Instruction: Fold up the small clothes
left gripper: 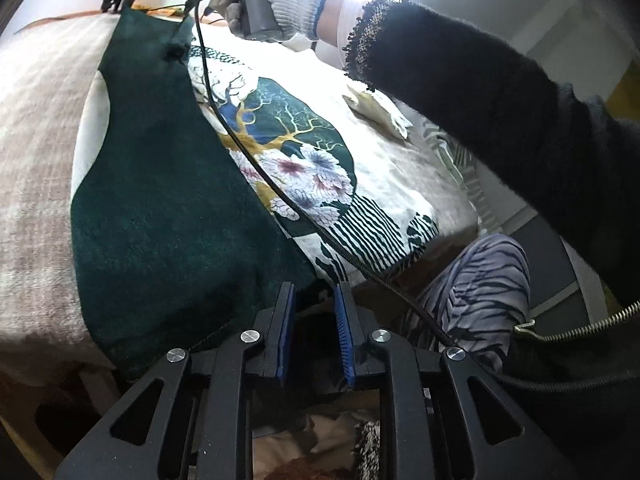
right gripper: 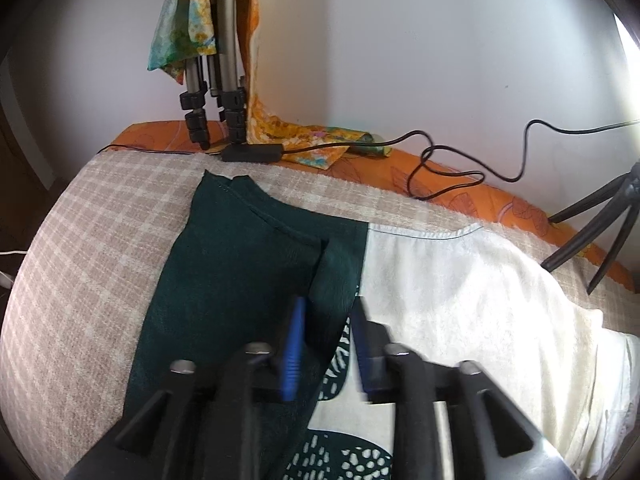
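Item 1: dark green garment, a long panel lying flat on a beige checked blanket. In the left wrist view its long axis runs straight away from the left hand-held gripper, the near hem hanging just at and left of the fingertips, the far end narrowing toward the right hand-held gripper. In the right wrist view the same cloth stretches forward and slightly left, its stitched far edge pointing toward the wall; one fold edge passes between the fingers.

Item 2: left hand-held gripper, blue-padded fingers parted by a moderate gap, nothing between them; the garment's hem lies just beyond.

Item 3: right hand-held gripper, held in a grey-gloved right hand. Jaws stand apart with green cloth in the gap; whether the pads touch it cannot be told, as the fingers are blurred.

Item 4: printed fabric with tree and flower pattern, right of the left gripper's axis, touching the green garment's edge.

Item 5: white cloth, right of the right gripper, abutting the green garment.

Item 6: tripod legs and black cable, far ahead by the wall.
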Tool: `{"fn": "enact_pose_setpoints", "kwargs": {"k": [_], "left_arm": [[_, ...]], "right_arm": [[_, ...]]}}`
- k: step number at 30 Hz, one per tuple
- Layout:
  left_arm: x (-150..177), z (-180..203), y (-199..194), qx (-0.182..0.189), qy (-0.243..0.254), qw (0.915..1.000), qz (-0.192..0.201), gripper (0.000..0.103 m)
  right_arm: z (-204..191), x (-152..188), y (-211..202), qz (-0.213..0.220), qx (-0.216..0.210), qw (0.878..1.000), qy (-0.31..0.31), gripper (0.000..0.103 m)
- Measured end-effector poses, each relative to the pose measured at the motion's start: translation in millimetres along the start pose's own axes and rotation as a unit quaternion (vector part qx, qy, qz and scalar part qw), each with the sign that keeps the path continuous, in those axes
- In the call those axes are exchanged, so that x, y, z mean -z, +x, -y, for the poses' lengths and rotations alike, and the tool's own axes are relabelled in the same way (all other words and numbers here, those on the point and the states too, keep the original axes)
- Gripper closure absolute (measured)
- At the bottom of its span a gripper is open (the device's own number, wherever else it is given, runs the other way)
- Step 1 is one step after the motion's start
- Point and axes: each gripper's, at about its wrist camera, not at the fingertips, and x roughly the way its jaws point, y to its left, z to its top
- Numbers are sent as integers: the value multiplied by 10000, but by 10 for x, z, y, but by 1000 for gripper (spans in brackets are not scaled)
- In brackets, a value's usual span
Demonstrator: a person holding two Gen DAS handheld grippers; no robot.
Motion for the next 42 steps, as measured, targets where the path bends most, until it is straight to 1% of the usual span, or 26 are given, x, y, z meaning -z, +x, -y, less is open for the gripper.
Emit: {"fn": "enact_pose_setpoints", "kwargs": {"k": [2, 5, 9, 13, 17, 20, 22, 23, 24, 29, 32, 34, 35, 36, 37, 41, 42], "left_arm": [[21, -7, -43, -72, 12, 10000, -5, 85], [69, -73, -150, -251, -70, 9997, -7, 84], [63, -126, -299, -480, -122, 9986, 167, 84], [-7, -79, -374, -653, 29, 9972, 375, 84], [-105, 31, -320, -714, 203, 9962, 463, 84], [-173, 148, -216, -629, 298, 9965, 473, 84], [-232, 235, -111, -536, 345, 9969, 472, 78], [-258, 283, -51, -471, 382, 9971, 465, 73], [-273, 324, 1, -432, 423, 9972, 446, 72], [-366, 548, 302, -279, 688, 9968, 284, 72], [-409, 692, 472, -184, 852, 9960, 184, 72], [-425, 806, 586, -150, 1023, 9946, 129, 72], [-433, 870, 654, -129, 1109, 9937, 99, 70], [-434, 903, 692, -110, 1162, 9931, 78, 65], [-437, 952, 754, -87, 1235, 9923, 42, 63], [-392, 1165, 1006, -67, 1640, 9863, -136, 62], [-370, 1251, 1100, -78, 1818, 9831, -206, 62]], "right_arm": [[65, 6, -110, 90, -24, 10000, -10, 72], [192, 47, -324, 249, -111, 9996, 51, 69], [438, 185, -663, 475, -287, 9982, 231, 65], [715, 377, -976, 631, -387, 9963, 441, 56], [1020, 583, -1254, 699, -432, 9946, 636, 55], [1267, 746, -1468, 810, -420, 9931, 731, 53], [1456, 849, -1600, 884, -421, 9917, 833, 49], [1558, 901, -1670, 894, -384, 9913, 882, 49], [1684, 962, -1743, 917, -354, 9905, 963, 48], [2227, 1178, -1952, 915, -214, 9871, 1298, 48], [2533, 1325, -2017, 909, -209, 9837, 1536, 48], [2690, 1421, -2037, 917, -198, 9820, 1640, 48], [2754, 1463, -2042, 914, -179, 9813, 1682, 48], [2823, 1507, -2048, 911, -169, 9807, 1720, 48], [2886, 1548, -2052, 911, -172, 9801, 1752, 48], [3062, 1711, -2084, 916, -194, 9788, 1823, 46], [3103, 1751, -2086, 900, -182, 9786, 1843, 46]]}}
